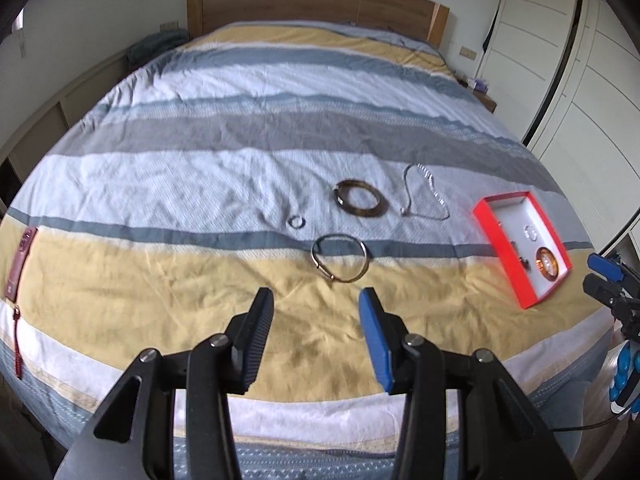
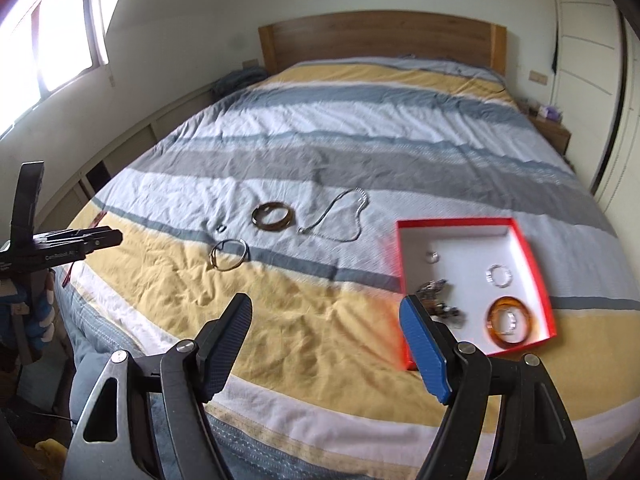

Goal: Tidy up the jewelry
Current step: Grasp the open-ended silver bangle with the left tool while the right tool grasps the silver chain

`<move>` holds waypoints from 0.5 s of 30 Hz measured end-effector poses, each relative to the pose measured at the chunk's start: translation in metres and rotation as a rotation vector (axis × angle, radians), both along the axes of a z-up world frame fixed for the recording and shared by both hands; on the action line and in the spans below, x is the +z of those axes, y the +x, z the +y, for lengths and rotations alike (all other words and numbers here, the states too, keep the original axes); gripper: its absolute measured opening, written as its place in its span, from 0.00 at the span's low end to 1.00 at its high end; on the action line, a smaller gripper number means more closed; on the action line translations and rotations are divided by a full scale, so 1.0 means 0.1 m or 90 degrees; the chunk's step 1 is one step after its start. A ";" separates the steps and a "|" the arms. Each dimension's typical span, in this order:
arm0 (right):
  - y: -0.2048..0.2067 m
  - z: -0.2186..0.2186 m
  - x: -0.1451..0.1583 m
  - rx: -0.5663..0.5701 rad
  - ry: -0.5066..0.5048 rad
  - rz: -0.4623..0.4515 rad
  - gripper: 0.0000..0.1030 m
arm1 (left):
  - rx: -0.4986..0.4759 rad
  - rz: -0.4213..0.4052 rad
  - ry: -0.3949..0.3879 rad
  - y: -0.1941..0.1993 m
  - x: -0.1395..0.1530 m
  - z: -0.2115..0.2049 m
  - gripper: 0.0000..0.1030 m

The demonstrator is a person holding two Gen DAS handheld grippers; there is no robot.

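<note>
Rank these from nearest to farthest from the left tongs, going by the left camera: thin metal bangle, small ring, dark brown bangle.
From the left tongs:
1. Thin metal bangle, directly ahead on the yellow stripe.
2. Small ring, beyond, slightly left.
3. Dark brown bangle, farthest, slightly right.

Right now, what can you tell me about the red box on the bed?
The red box is a shallow, open, lidless tray, seemingly cardboard, with red walls and a white floor. It lies flat on the striped bedspread, across the yellow and blue bands. Inside lie an orange bangle, a silvery ring-shaped piece, a small ring and a dark cluster. Neither hand-held gripper touches it.
</note>
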State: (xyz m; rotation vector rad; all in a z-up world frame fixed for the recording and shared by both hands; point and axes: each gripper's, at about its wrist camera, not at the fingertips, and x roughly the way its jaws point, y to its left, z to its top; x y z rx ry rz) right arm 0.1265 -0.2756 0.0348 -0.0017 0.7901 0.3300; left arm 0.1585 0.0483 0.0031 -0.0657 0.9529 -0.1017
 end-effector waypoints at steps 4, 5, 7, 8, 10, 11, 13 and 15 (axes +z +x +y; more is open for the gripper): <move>0.31 0.18 -0.28 0.022 0.001 0.036 0.73 | 0.007 0.043 -0.006 0.26 -0.36 -0.02 0.41; 0.38 0.21 -0.33 0.025 0.003 0.043 0.73 | 0.009 0.051 -0.007 0.33 -0.44 -0.03 0.41; 0.56 0.29 -0.47 0.033 0.007 0.058 0.73 | 0.012 0.066 -0.007 0.48 -0.59 -0.05 0.41; 0.62 0.31 -0.51 0.035 0.010 0.064 0.73 | 0.014 0.072 -0.008 0.54 -0.65 -0.06 0.41; 0.78 0.38 -0.63 0.041 0.016 0.079 0.73 | 0.018 0.083 -0.010 0.68 -0.77 -0.07 0.41; 0.87 0.42 -0.69 0.044 0.018 0.085 0.73 | 0.020 0.086 -0.010 0.75 -0.83 -0.07 0.41; 1.06 0.51 -0.79 0.047 0.020 0.092 0.73 | 0.023 0.094 -0.007 0.88 -0.95 -0.07 0.41; 1.26 0.59 -0.88 0.045 0.021 0.095 0.73 | 0.025 0.104 -0.006 1.00 -1.07 -0.08 0.41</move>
